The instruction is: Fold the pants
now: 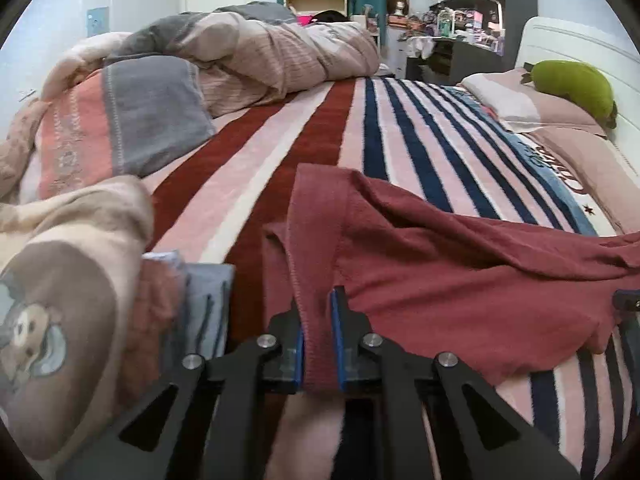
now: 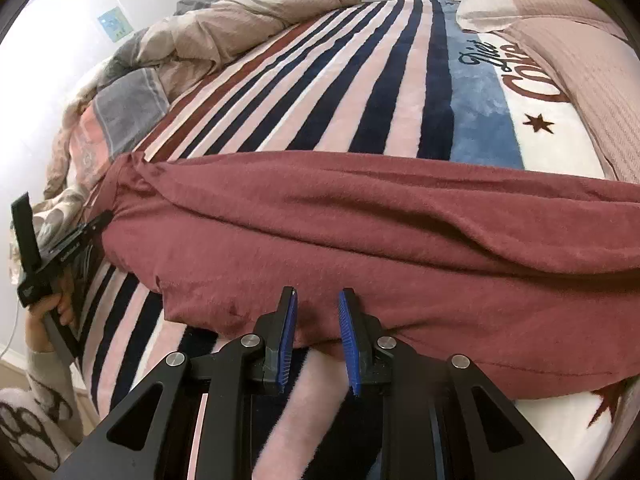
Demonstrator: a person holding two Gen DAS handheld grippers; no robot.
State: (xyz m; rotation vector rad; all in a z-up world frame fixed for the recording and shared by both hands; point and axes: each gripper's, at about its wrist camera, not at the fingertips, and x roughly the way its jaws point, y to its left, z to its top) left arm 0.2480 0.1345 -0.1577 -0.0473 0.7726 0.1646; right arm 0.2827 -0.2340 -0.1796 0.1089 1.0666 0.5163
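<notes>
Maroon pants (image 1: 460, 280) lie lengthwise across a striped blanket on the bed, filling the middle of the right wrist view (image 2: 360, 240). My left gripper (image 1: 316, 300) is shut on a stitched band at the pants' left end, with the cloth pinched between the blue pads. The right wrist view shows that same gripper (image 2: 105, 216) at the pants' left end, with a hand (image 2: 48, 304) on its grip. My right gripper (image 2: 318, 292) is at the pants' near edge, its pads closed on a thick fold of the fabric. Its tip peeks in at the far right of the left wrist view (image 1: 626, 300).
The striped blanket (image 1: 280, 160) covers the bed. A heaped quilt (image 1: 260, 52) lies at the far side. A cartoon-print cloth (image 1: 60, 300) and a small stack of folded clothes (image 1: 208, 300) sit at the left. Pillows and a green plush (image 1: 572, 88) lie at the headboard.
</notes>
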